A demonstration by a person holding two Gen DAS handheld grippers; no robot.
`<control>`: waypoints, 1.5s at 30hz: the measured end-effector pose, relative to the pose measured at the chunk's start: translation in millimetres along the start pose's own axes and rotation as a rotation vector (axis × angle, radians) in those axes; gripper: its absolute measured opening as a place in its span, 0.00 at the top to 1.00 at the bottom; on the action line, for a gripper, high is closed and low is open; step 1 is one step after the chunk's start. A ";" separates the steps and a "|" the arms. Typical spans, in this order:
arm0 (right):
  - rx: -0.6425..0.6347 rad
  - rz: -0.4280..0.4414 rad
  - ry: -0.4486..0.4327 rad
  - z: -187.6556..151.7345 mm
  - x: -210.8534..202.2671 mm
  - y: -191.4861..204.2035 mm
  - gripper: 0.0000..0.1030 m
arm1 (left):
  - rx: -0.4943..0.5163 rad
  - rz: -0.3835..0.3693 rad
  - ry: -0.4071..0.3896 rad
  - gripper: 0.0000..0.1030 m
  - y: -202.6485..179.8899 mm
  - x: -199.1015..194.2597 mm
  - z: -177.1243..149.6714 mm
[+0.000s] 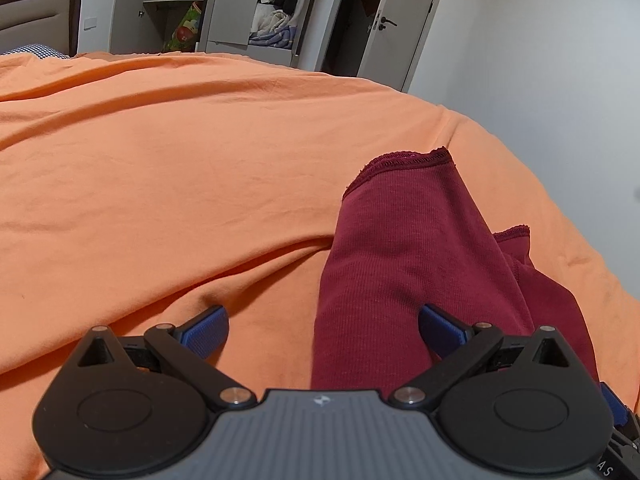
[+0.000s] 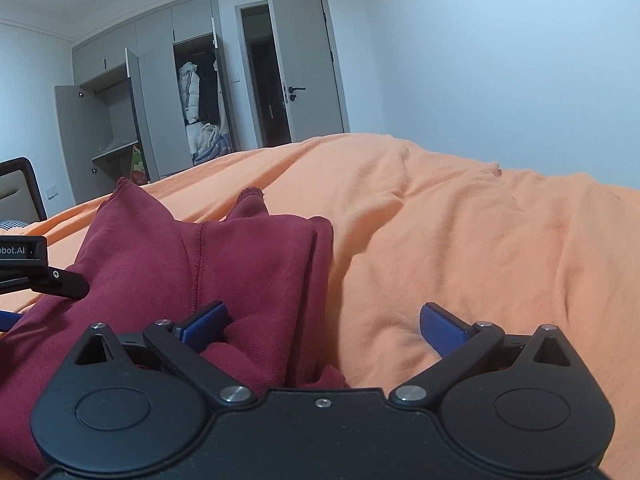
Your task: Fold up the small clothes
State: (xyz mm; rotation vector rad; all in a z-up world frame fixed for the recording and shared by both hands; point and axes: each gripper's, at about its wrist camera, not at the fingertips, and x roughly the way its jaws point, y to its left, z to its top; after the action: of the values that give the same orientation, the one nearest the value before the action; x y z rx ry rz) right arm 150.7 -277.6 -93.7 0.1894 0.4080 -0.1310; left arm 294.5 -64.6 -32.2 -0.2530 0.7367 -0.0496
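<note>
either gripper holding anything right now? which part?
Nothing held. Left gripper and right gripper both have jaws wide open. The dark red garment lies on the orange sheet, partly between each pair of jaws, unclamped.

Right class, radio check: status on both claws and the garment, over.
Left claw open, straddling the maroon garment's edge. Right claw open, garment's other side between its fingers. Garment partly folded on the orange sheet. Nothing in the way.

text "bot.AI" (cut off) | on left gripper body
</note>
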 end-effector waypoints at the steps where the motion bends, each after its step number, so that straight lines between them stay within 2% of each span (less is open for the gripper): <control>1: 0.000 0.001 -0.002 -0.3 0.0 -0.1 0.01 | 0.001 0.000 0.000 0.00 -0.2 0.4 0.4; 25: 0.001 0.004 -0.023 -3.8 0.7 -2.5 0.01 | 0.003 0.002 -0.010 0.00 0.8 -0.7 -1.2; 37: 0.000 0.005 -0.030 -4.6 0.8 -3.8 0.01 | 0.008 0.003 0.025 0.00 0.8 -5.0 5.1; 45: 0.001 0.007 -0.032 -5.0 1.0 -4.0 0.01 | 0.053 -0.066 0.043 0.01 11.3 -21.4 2.6</control>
State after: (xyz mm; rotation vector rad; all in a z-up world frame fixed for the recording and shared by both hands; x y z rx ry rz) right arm 149.0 -280.5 -99.3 0.1898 0.3755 -0.1273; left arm 279.9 -50.2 -19.0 -0.2264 0.7682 -0.1378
